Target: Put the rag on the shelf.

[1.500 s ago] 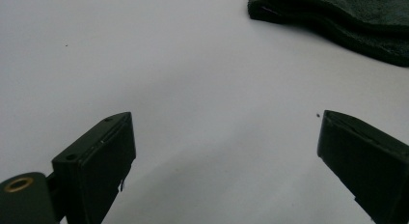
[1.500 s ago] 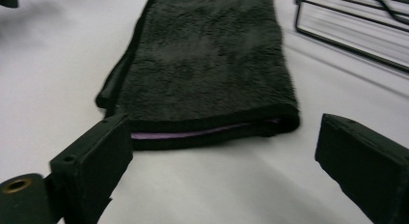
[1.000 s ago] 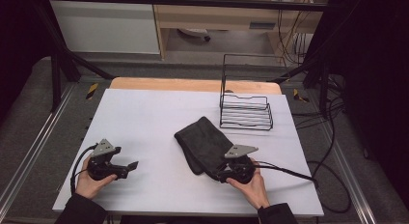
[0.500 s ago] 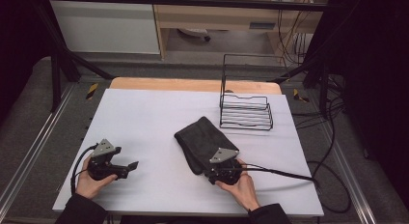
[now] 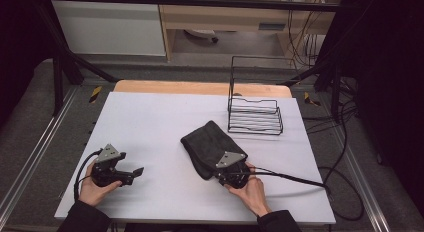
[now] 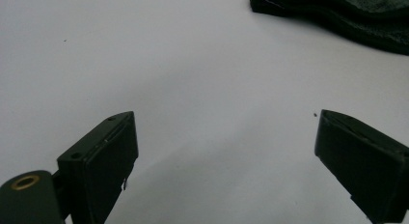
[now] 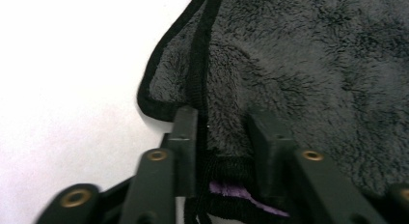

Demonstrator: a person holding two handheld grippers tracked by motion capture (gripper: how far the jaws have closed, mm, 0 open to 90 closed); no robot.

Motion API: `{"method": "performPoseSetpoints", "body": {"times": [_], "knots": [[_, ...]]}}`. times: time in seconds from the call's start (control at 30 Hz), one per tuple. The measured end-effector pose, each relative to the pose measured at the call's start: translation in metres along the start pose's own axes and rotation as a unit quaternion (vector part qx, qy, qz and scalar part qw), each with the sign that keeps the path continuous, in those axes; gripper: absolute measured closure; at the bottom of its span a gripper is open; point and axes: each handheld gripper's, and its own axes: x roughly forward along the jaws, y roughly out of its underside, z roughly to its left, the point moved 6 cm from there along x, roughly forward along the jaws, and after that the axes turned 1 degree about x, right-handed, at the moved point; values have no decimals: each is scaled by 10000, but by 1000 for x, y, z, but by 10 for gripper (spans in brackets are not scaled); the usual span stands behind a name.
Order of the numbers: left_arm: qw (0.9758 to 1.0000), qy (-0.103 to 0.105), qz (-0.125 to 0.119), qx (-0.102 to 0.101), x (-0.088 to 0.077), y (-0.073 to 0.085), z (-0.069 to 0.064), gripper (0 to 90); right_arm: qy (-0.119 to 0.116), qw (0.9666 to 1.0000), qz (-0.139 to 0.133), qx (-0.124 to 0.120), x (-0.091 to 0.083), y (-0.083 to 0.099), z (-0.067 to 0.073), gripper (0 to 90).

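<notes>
The right gripper (image 7: 222, 132), jaws just closing, pinches the towel (image 5: 210, 144) by its near hem — apparently to lift it — while the left gripper (image 6: 224, 151) waits open over the table (image 5: 165, 117).

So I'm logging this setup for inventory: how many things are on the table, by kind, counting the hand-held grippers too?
Dark fleecy cloths: 1, cloth, with the right gripper's fingers closed on its near edge
Black wire racks: 1, wire rack
Hand-held grippers: 2, left gripper and right gripper
Total: 4
</notes>
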Motion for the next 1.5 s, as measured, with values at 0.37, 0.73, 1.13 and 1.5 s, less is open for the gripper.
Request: {"method": "performPoseSetpoints", "body": {"times": [0.37,0.73,1.13,1.5], "knots": [[10000,8,23,35,0,0,0,80,-23,9998,50,188,-3,-3,-4,802],[10000,2,32,40,0,0,0,82,-163,9996,67,220,-5,-3,-1,645],[10000,-2,44,61,0,0,-1,83,-122,9999,-81,39,-5,4,13,577],[10000,4,46,56,0,0,-1,85,289,9985,-229,-395,2,3,7,680]]}}
